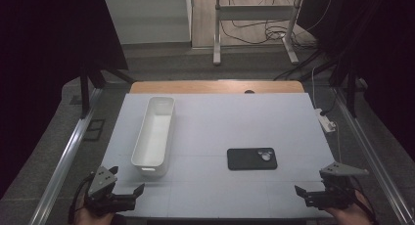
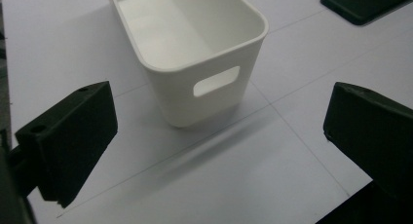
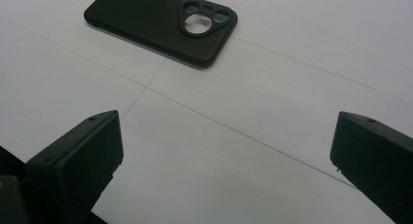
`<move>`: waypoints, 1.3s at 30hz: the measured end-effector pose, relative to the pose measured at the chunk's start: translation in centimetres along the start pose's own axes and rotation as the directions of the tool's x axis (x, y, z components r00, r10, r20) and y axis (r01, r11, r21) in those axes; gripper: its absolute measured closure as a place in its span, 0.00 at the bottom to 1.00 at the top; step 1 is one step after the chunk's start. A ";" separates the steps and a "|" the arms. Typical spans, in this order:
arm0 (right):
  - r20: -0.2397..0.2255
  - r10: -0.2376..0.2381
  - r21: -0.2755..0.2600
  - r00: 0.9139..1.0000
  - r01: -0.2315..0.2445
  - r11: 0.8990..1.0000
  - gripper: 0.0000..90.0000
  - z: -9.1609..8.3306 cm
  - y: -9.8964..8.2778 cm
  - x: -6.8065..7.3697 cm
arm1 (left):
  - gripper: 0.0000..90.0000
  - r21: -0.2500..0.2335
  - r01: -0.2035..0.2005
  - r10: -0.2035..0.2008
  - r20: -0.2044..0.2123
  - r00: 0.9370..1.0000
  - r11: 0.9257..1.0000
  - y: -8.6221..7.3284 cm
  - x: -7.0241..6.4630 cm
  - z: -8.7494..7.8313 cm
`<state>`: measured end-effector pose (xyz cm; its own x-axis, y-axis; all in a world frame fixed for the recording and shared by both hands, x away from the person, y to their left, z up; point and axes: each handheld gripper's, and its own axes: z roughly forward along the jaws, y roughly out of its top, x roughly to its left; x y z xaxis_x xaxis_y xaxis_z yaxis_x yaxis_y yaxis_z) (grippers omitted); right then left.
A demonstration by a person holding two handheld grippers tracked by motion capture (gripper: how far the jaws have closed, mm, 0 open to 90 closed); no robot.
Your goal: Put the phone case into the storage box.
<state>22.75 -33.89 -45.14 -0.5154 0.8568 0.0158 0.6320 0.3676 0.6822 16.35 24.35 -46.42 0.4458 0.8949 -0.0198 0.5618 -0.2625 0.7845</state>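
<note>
The right gripper [image 1: 313, 194] hangs at the near edge of the table [image 1: 220, 122] with its jaws spread wide and nothing between them, and the left gripper [image 1: 125, 195] waits likewise spread and empty; judging by the layout, the likely step is to fetch the phone case [image 3: 160, 22] ahead of the right jaws. To do that well, I would bring the jaws across its short width, as it lies flat. The case is matte black with a ringed camera cut-out, while the white bin [image 2: 195, 48] with a slot handle stands empty just ahead of the left jaws.
</note>
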 end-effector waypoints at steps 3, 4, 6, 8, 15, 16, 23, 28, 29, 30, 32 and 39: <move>-0.003 -0.003 -0.001 1.000 0.003 1.000 0.00 0.1 0.1 0.0 | 0.00 0.001 -0.006 0.006 -0.004 1.000 1.000 0.0 -0.1 0.0; -0.003 -0.006 -0.002 1.000 0.006 1.000 0.00 0.1 0.2 0.0 | 0.00 0.001 -0.006 0.006 -0.003 1.000 1.000 0.0 -0.1 0.0; -0.003 -0.008 -0.002 1.000 0.008 1.000 0.00 0.2 0.3 0.0 | 0.00 -0.004 -0.003 0.003 0.005 1.000 1.000 0.0 -0.1 0.0; -0.004 -0.006 -0.002 1.000 0.006 1.000 0.00 0.3 0.4 0.0 | 0.00 -0.002 -0.003 0.003 0.006 1.000 1.000 0.0 -0.1 0.0; -0.013 -0.006 -0.003 1.000 0.006 1.000 0.00 0.6 0.8 0.0 | 0.00 0.001 0.008 -0.008 0.022 1.000 1.000 0.0 0.1 0.1; -0.014 -0.011 -0.002 1.000 0.011 1.000 0.00 0.7 0.9 0.0 | 0.00 0.002 0.007 -0.007 0.023 1.000 1.000 0.0 0.0 0.1; -0.028 -0.048 0.009 0.998 0.049 0.999 0.00 1.2 1.3 0.2 | 0.00 0.011 -0.011 0.011 0.027 1.000 1.000 0.1 -0.1 0.2; -0.048 -0.046 0.018 0.998 0.047 0.999 0.00 1.7 1.6 0.2 | 0.00 0.011 -0.015 0.015 0.031 0.999 1.000 0.1 -0.1 0.2; -0.051 -0.042 0.018 0.998 0.043 0.999 0.00 1.8 1.7 0.2 | 0.00 0.011 -0.016 0.016 0.031 0.999 1.000 0.1 -0.1 0.2; -0.051 -0.042 0.018 0.998 0.043 0.999 0.00 1.8 1.7 0.2 | 0.00 0.011 -0.017 0.017 0.031 0.999 1.000 0.1 -0.1 0.2; -0.057 -0.043 0.016 0.997 0.044 0.999 0.00 2.0 1.9 0.3 | 0.00 0.013 -0.019 0.018 0.032 0.999 1.000 0.1 -0.1 0.2; -0.062 -0.055 0.024 0.997 0.057 0.998 0.00 2.8 2.5 0.4 | 0.00 0.016 -0.022 0.021 0.033 0.999 1.000 0.1 -0.2 0.3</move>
<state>25.79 -31.58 -45.48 -0.5845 0.8111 0.0237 0.6155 0.4241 0.6643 16.52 24.08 -46.53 0.4801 0.8769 -0.0234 0.5632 -0.2877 0.7746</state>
